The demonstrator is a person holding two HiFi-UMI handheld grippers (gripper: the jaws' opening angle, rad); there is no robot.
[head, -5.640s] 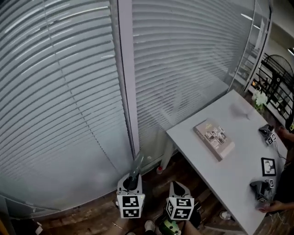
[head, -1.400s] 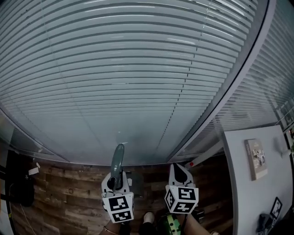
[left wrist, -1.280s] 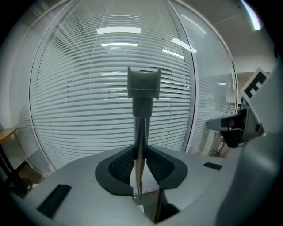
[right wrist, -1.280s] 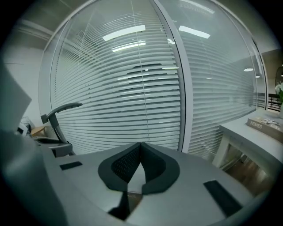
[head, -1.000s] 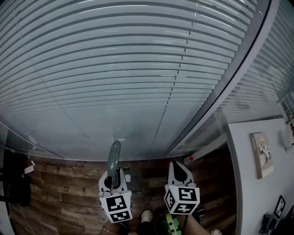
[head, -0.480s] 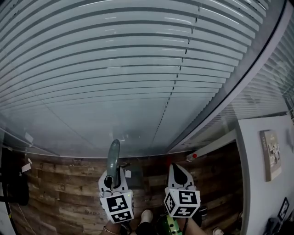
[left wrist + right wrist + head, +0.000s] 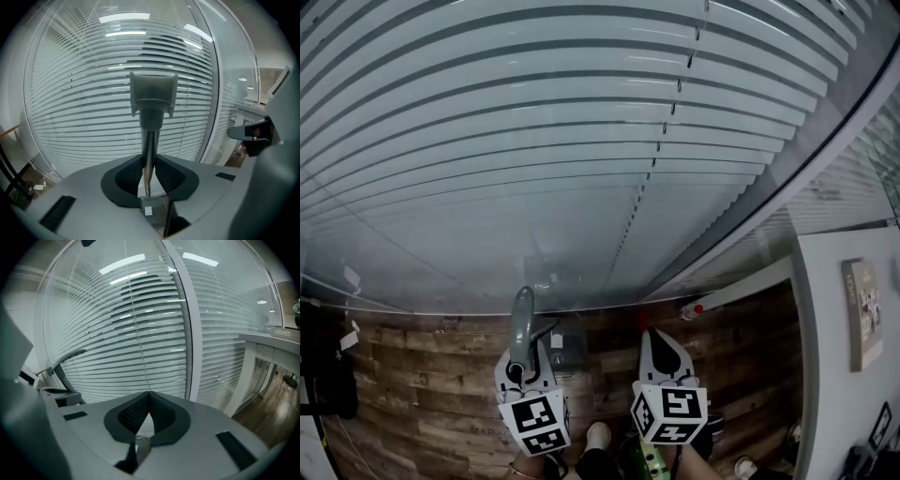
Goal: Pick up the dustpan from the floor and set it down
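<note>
While the slatted blinds (image 7: 581, 141) fill the whole top of the head view, down at the bottom left we have the left gripper (image 7: 525, 367) out over the wooden floor (image 7: 422, 375), and it has the dustpan (image 7: 522, 314)! Its jaws are closed in tight on a thin grey stem of it, pads pressing from both sides, and in the left gripper view that stem runs straight up from the jaws to a broad grey block against the blinds. From above, the grey-green handle pokes up past the jaw tips, toward the foot of the blinds. Whether any part of the dustpan touches the floor, I can't tell from here. Moving across, just beside it sits the right gripper (image 7: 659, 345), side by side and level with its partner, pointing the same way at the blinds. Its jaws are pressed together tip to tip, nothing between them, completely empty. Further right, along the right edge, a white table (image 7: 848, 394) runs down the frame, with a book (image 7: 863, 314) lying flat on it.
</note>
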